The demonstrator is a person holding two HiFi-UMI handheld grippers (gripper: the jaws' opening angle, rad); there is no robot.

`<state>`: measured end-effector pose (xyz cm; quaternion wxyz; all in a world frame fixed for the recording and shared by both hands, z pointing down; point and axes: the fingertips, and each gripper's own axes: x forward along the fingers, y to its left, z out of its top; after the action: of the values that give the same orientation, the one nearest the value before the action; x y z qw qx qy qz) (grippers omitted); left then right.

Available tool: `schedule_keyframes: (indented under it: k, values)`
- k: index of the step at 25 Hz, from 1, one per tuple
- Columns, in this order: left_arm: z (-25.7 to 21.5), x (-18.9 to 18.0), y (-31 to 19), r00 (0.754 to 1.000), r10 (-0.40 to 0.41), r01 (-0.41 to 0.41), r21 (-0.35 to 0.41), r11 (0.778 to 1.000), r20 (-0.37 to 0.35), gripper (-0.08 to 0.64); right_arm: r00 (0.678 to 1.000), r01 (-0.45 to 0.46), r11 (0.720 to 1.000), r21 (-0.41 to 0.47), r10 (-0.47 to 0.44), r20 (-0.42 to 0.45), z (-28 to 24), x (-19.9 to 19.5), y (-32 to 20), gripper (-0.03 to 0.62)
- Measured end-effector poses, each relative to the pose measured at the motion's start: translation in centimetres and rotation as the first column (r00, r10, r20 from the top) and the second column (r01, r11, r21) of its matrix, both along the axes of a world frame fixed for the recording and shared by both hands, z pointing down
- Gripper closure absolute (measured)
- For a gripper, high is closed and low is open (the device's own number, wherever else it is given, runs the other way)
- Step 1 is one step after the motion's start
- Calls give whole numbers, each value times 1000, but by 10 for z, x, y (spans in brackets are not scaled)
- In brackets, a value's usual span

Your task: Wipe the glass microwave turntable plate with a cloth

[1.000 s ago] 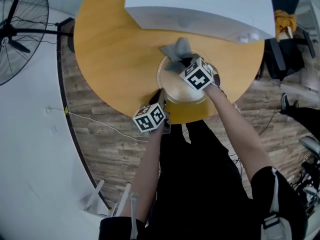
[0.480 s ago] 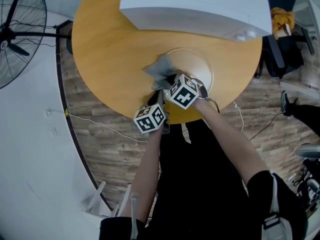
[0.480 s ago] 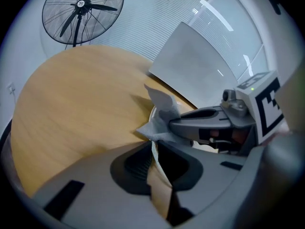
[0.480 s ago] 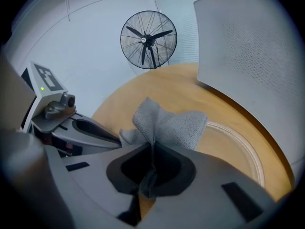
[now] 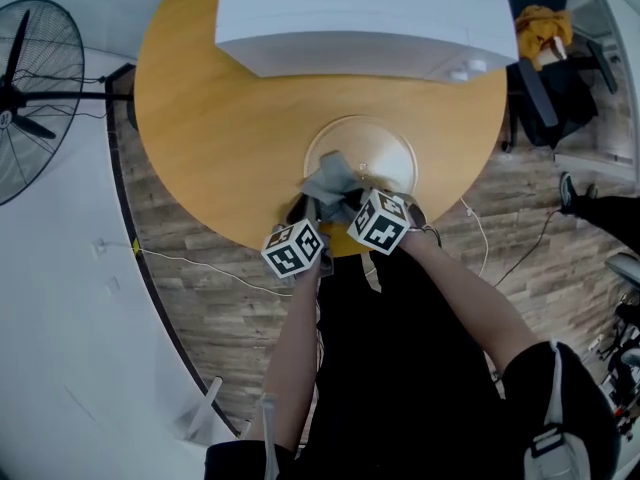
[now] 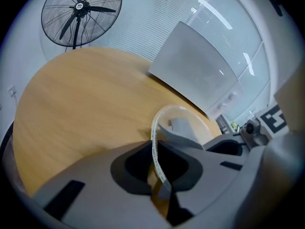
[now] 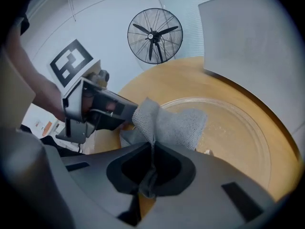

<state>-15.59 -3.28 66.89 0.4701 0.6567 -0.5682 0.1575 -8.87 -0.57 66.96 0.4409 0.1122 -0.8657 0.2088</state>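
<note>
The clear glass turntable plate (image 5: 375, 148) lies flat on the round wooden table (image 5: 220, 118), near its front edge. My left gripper (image 5: 308, 206) is shut on the plate's near rim (image 6: 156, 147), which runs between its jaws. My right gripper (image 5: 345, 203) is shut on the grey cloth (image 5: 330, 181), which lies bunched on the plate's near-left part. In the right gripper view the cloth (image 7: 169, 123) rises from the jaws and drapes onto the plate (image 7: 238, 128), with the left gripper (image 7: 121, 120) just beside it.
A white microwave (image 5: 360, 13) stands at the back of the table, just behind the plate. A standing fan (image 5: 30, 98) is on the floor to the left. A cable (image 5: 200, 260) trails over the wood floor. Dark chairs and clutter (image 5: 560, 78) sit at the right.
My right gripper has pulled the cloth from the plate's far side back across to its near-left edge, beside the left gripper. The left gripper has kept its hold on the rim.
</note>
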Motion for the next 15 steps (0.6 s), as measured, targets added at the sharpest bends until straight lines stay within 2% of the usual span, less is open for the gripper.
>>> schedule_keyframes:
  k: [6, 10, 15]
  values:
    - [0, 0, -1, 1000, 4, -4, 5, 1000, 9, 527, 1000, -8, 1000, -22, 8, -11, 1, 33, 21, 571]
    - [0, 1, 0, 1000, 18, -19, 7, 1000, 19, 526, 996, -86, 996, -21, 86, -28, 2, 65, 11, 572]
    - [0, 1, 0, 999, 26, -26, 8, 1000, 22, 526, 981, -187, 982, 15, 187, -41, 0, 95, -28, 572]
